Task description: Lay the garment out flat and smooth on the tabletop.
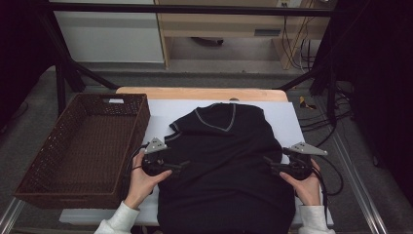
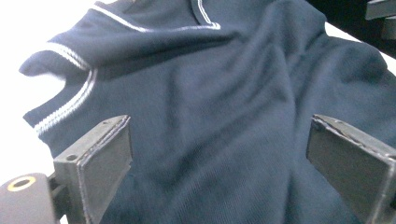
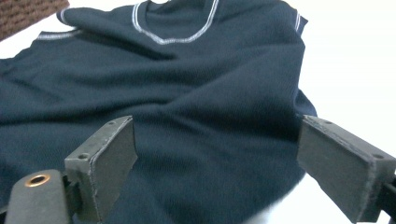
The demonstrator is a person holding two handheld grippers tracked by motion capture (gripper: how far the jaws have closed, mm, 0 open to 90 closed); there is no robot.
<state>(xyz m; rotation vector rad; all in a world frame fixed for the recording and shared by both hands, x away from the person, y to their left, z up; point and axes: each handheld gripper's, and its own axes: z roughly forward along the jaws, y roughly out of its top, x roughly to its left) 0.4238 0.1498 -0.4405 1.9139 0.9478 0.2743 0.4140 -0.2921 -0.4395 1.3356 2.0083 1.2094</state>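
Observation:
A dark navy V-neck top [image 1: 224,161] with white trim lies spread on a white sheet [image 1: 287,117], its neck toward the far side and its hem hanging over the near table edge. My left gripper [image 1: 184,165] is at the garment's left side and points inward over the cloth. Its jaws stand wide apart above the fabric [image 2: 210,93] with nothing pinched, so the left gripper [image 2: 217,126] is open. My right gripper [image 1: 269,163] is at the garment's right side and is open as well. In the right gripper view the right gripper [image 3: 215,123] hovers over the top [image 3: 187,84].
A large brown wicker basket [image 1: 141,122] stands left of the sheet, with nothing in it, and its corner shows as basket weave [image 3: 23,14]. The wooden table edge [image 1: 195,92] runs behind the sheet. Cables [image 1: 336,126] and dark frame legs lie on the floor to the right.

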